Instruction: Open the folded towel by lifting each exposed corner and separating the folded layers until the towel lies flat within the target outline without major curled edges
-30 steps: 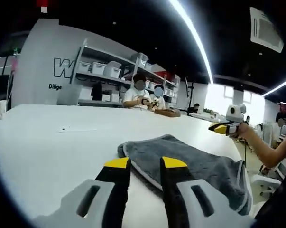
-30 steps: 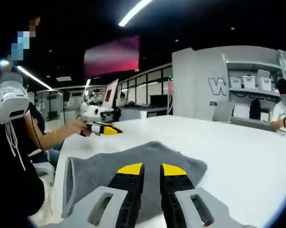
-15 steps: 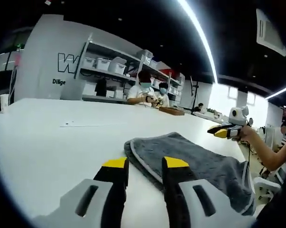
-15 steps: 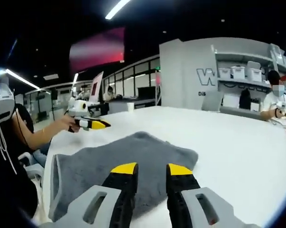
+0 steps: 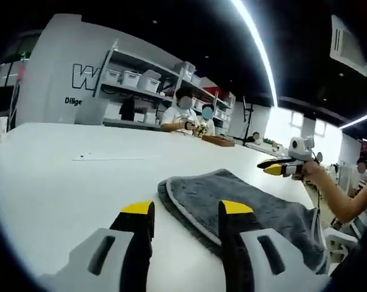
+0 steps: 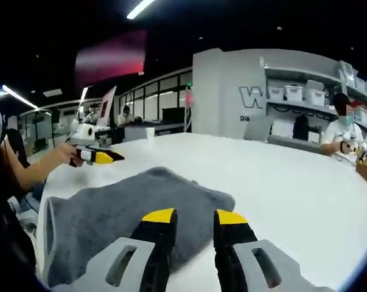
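The towel [image 5: 244, 204], grey and folded, lies on the white table [image 5: 61, 176] ahead of my left gripper [image 5: 187, 210], whose jaws stand apart and hold nothing. White bins [image 5: 125, 79] sit on shelves behind; what is inside I cannot tell.

In the right gripper view the towel [image 6: 128, 207] lies under my right gripper [image 6: 192, 217], jaws a little apart and empty.

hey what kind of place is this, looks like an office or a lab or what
Probably a lab or workshop: a long white table holding a folded grey towel, wall shelves of storage bins, and people working at the far end.
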